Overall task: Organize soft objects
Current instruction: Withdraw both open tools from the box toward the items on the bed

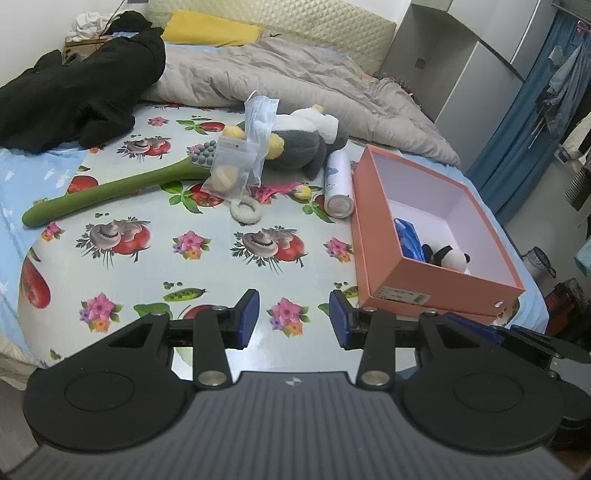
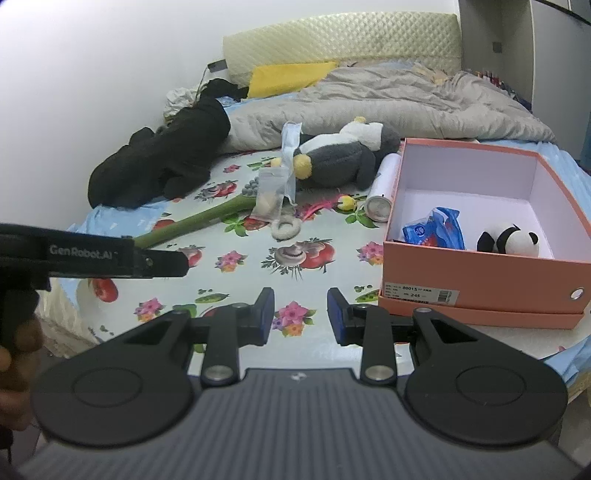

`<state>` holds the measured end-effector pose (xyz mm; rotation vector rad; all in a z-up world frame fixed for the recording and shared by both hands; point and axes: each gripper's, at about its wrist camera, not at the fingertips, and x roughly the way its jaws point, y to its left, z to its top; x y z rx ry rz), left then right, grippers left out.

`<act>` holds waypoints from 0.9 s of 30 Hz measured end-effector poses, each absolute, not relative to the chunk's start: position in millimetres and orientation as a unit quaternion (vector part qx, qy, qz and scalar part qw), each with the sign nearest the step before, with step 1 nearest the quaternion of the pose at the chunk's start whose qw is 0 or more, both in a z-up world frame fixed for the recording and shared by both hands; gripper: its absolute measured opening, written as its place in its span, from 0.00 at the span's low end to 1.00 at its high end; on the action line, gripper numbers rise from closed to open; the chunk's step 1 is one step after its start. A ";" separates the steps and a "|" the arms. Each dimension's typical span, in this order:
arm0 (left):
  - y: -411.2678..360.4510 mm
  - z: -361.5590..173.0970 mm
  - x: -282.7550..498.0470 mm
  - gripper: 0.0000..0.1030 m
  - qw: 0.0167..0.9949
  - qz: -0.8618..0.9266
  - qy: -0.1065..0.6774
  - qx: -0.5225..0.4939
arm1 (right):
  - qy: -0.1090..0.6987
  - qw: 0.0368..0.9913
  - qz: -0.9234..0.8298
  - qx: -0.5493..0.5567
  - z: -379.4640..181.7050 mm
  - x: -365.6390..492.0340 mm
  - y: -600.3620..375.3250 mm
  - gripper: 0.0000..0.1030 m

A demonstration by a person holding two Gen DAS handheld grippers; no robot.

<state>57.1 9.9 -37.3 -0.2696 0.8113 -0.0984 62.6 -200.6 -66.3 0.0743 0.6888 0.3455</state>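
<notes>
**Me:** Progress first: the orange box (image 2: 480, 273) already has a small panda plush (image 2: 511, 240) and a crumpled blue packet (image 2: 436, 229) lying in it, apart from each other. That's the done part, as I judge it.

**Partner:** And what's left?

**Me:** Most of it. The big grey penguin plush (image 1: 299, 142) lies on the bed beyond the box, with a blue face mask (image 1: 260, 110) draped over it and a clear zip bag (image 1: 231, 168) leaning in front. A white fabric ring (image 1: 245, 212) sits just below the bag. The green massage stick (image 1: 110, 190) and white spray can (image 1: 338, 182) look hard, so I'd guess they stay out.

**Partner:** Your tools?

**Me:** Left tool (image 1: 293, 317) stands partly open with nothing between its pads; right tool (image 2: 301, 315) is narrower, also empty. Both hover over the near edge of the bed.

**Partner:** The surroundings?

**Me:** A fruit-and-flower printed sheet (image 1: 207, 266) covers the bed; a grey quilt (image 1: 295, 77), black clothing (image 1: 81, 88) and a yellow pillow (image 1: 210, 29) lie behind. A grey wardrobe (image 1: 461, 62) stands off to the right.
</notes>
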 end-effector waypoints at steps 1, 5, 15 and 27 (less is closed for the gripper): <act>11.5 -38.1 60.7 0.46 0.908 -0.049 0.394 -0.132 | 0.338 0.925 0.168 0.038 -67.3 66.1 -199.5 0.34; 19.6 -44.3 76.2 0.49 0.905 -0.048 0.401 -0.134 | 0.347 0.922 0.168 0.039 -74.2 80.0 -192.2 0.34; 45.9 -65.4 117.5 0.49 0.895 -0.028 0.423 -0.141 | 0.370 0.911 0.178 0.033 -93.1 118.5 -172.4 0.34; 74.7 -96.7 184.3 0.50 0.883 -0.002 0.443 -0.155 | 0.392 0.900 0.187 0.031 -119.3 179.2 -154.9 0.34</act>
